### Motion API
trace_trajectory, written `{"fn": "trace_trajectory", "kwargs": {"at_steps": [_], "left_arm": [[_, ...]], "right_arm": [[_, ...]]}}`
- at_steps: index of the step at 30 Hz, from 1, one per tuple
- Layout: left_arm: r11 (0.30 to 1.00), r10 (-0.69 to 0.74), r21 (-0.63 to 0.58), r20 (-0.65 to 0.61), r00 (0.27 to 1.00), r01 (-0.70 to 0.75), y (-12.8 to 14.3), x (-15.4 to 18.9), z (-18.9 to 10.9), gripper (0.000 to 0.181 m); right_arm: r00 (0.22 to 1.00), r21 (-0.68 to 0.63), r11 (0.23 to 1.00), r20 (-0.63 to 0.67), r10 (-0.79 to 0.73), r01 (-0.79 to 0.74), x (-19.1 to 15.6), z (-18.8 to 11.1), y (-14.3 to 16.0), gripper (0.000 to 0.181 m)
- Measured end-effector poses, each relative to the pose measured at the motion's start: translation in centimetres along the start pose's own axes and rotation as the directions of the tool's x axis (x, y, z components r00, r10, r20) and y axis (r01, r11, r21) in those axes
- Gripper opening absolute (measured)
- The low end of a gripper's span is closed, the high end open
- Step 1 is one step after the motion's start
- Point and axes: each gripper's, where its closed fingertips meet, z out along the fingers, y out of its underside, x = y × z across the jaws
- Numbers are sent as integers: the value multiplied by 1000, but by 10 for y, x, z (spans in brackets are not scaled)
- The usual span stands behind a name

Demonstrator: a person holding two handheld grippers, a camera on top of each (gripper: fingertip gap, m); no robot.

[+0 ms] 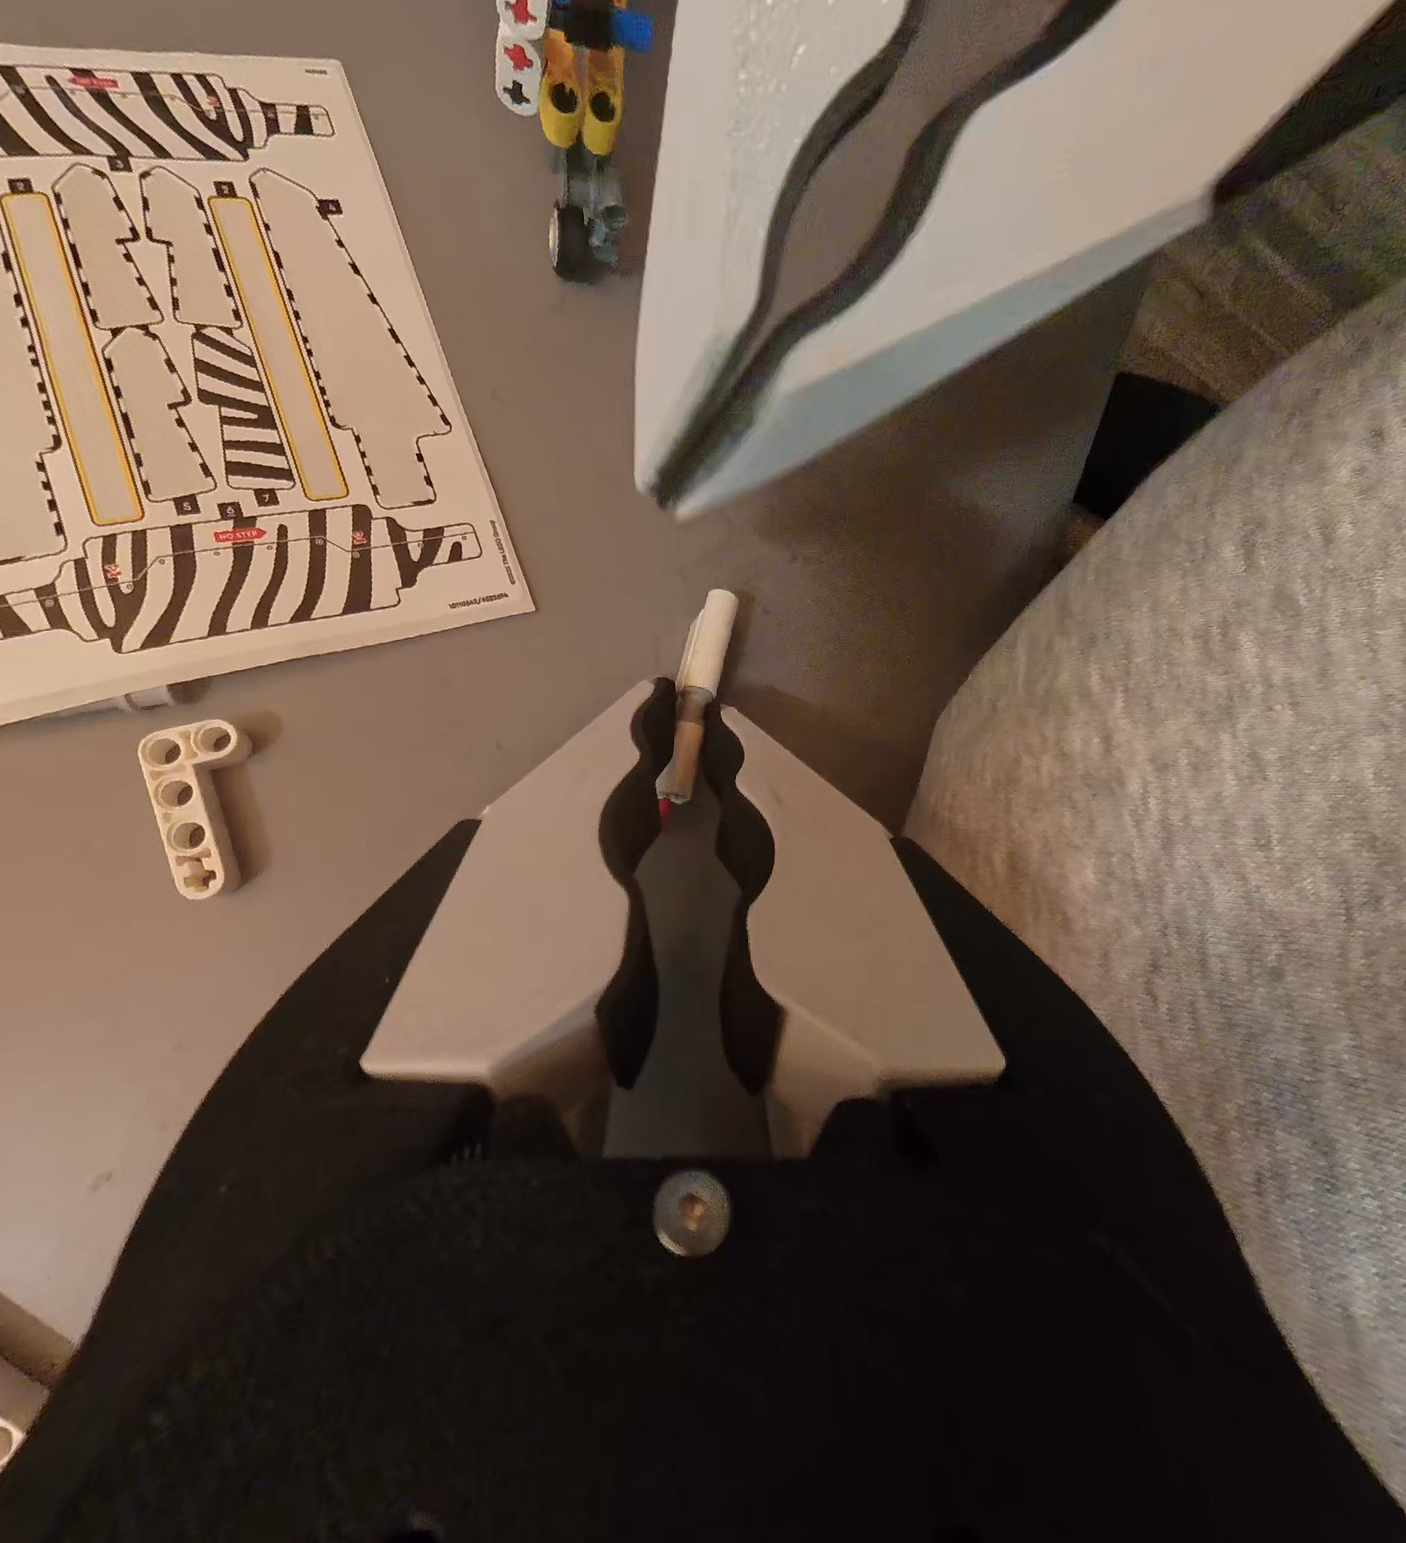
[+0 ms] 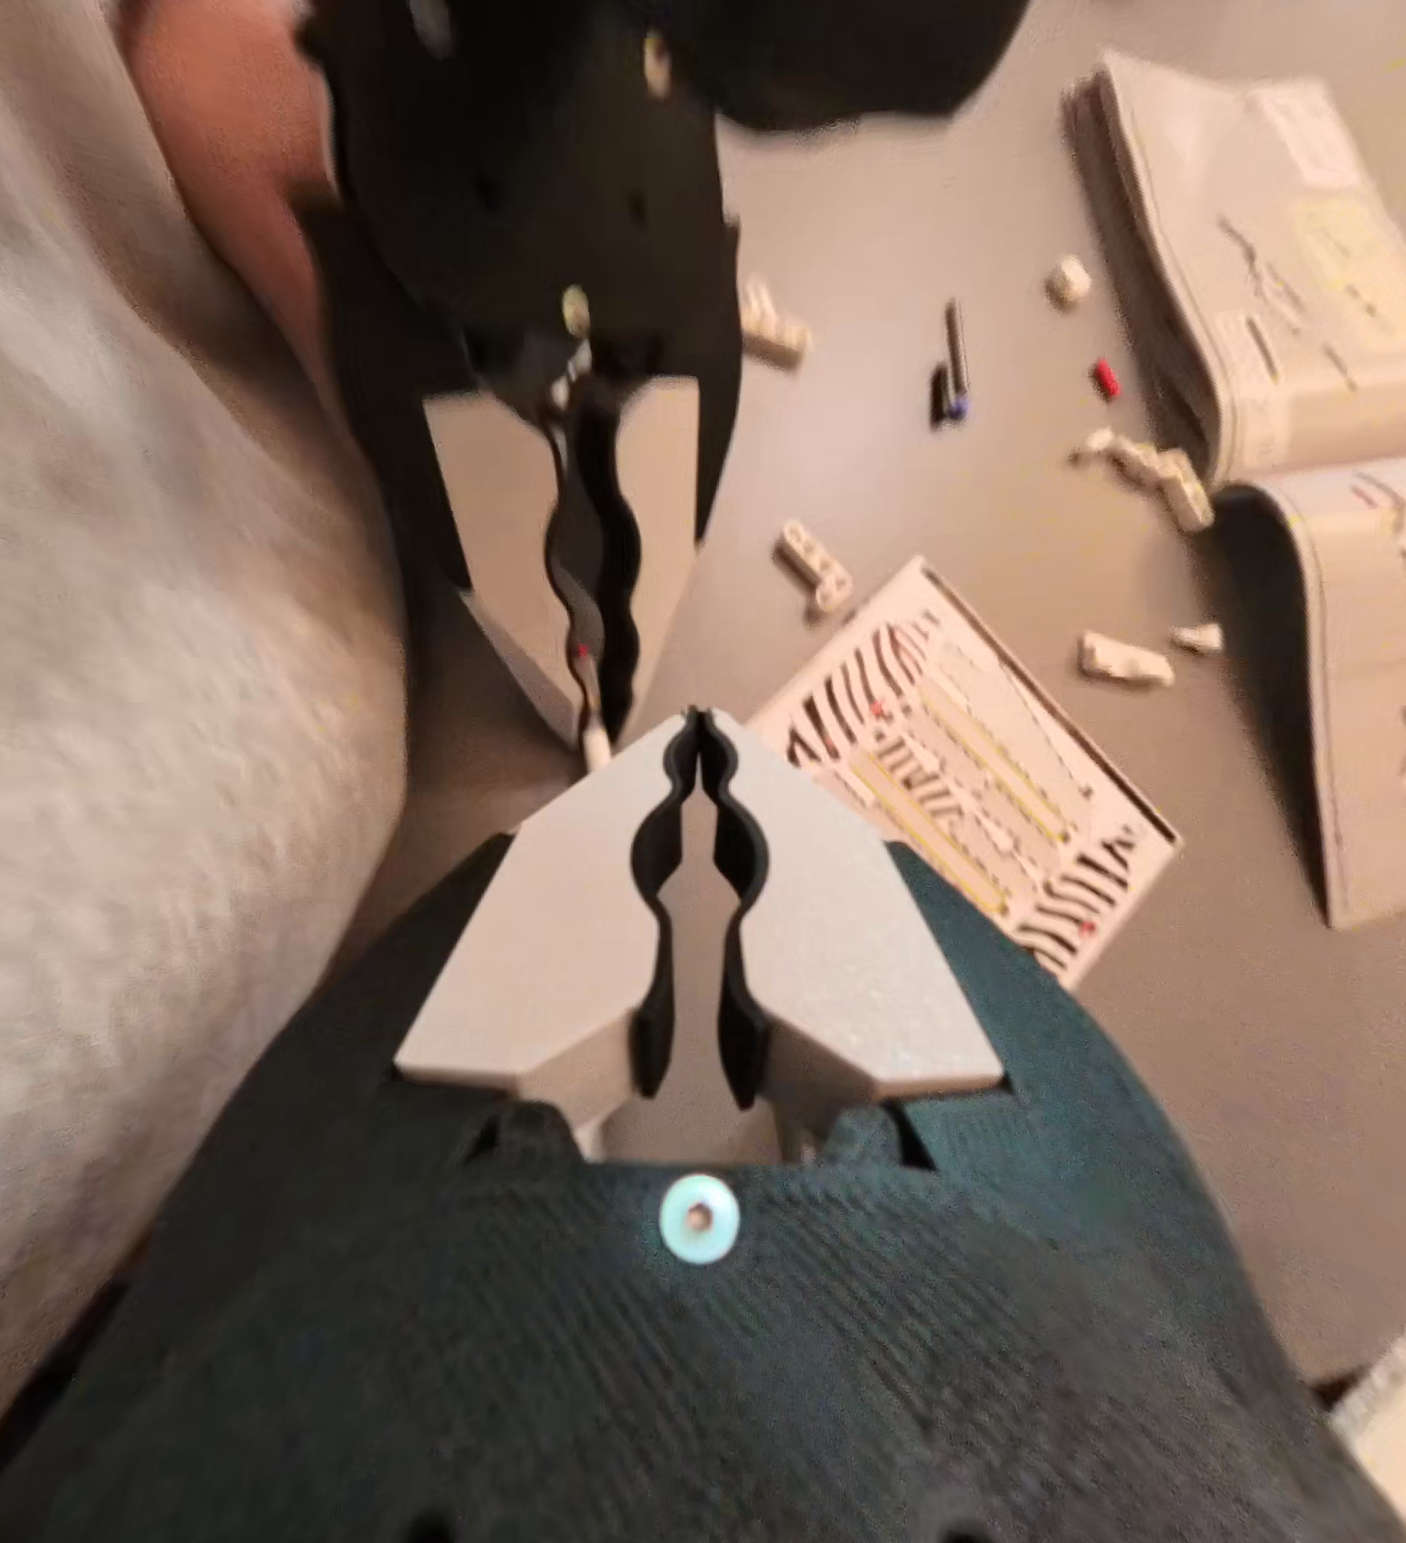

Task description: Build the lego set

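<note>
My left gripper (image 1: 687,697) is shut on a thin pin assembly (image 1: 710,643). The assembly has a white sleeve sticking out past the tips, a tan middle and a red end between the pads. It is held just above the grey table (image 1: 432,835). My right gripper (image 2: 695,722) is shut and empty, its tips touching. In the left wrist view it hangs blurred at the upper right (image 1: 670,493), a little beyond the pin. In the right wrist view the left gripper (image 2: 604,718) faces mine, with the white sleeve (image 2: 595,741) close to my tips.
A zebra-striped sticker sheet (image 1: 182,376) lies to the left, with a white L-shaped beam (image 1: 186,801) below it. A yellow and blue part-built model with a black wheel (image 1: 583,125) is at the far edge. An open instruction booklet (image 2: 1267,334) and several loose pieces (image 2: 1121,655) lie further off. Grey fabric (image 1: 1184,835) borders the right. There is about 6 cm between the tips of the two grippers.
</note>
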Motion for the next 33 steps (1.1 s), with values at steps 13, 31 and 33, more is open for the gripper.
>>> {"fn": "trace_trajectory", "kwargs": {"at_steps": [13, 31, 33], "left_arm": [[998, -50, 40, -38, 998, 52, -2, 1, 0, 7], [998, -48, -46, -8, 999, 47, 2, 1, -1, 8], [998, -48, -50, -9, 999, 48, 2, 1, -1, 8]], "right_arm": [[993, -151, 986, 101, -56, 71, -29, 33, 32, 9], [989, -63, 996, 139, -58, 67, -29, 34, 28, 5], [988, -48, 998, 147, -40, 48, -28, 34, 27, 5]]}}
